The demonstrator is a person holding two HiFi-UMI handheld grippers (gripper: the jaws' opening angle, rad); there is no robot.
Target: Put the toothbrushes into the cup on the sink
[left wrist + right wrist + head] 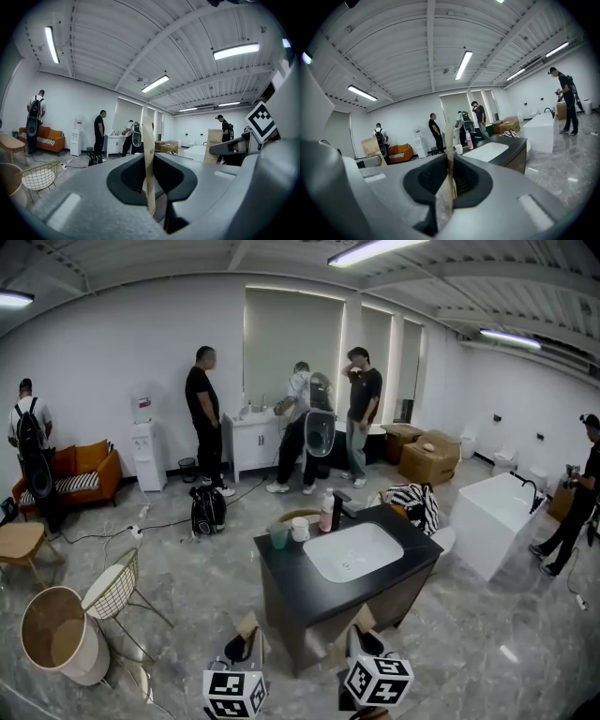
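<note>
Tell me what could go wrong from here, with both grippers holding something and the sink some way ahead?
1. The left gripper pinches a thin tan strip, likely a toothbrush; the right gripper pinches another tan strip. Held by a narrow edge, either could twist or slip.
2. The green cup stands near the black counter's edge beside a white cup and pink bottle; a clumsy insert might topple them.

Matt black vanity [298, 613], glossy white basin [361, 545], polished stone floor [187, 577].
</note>
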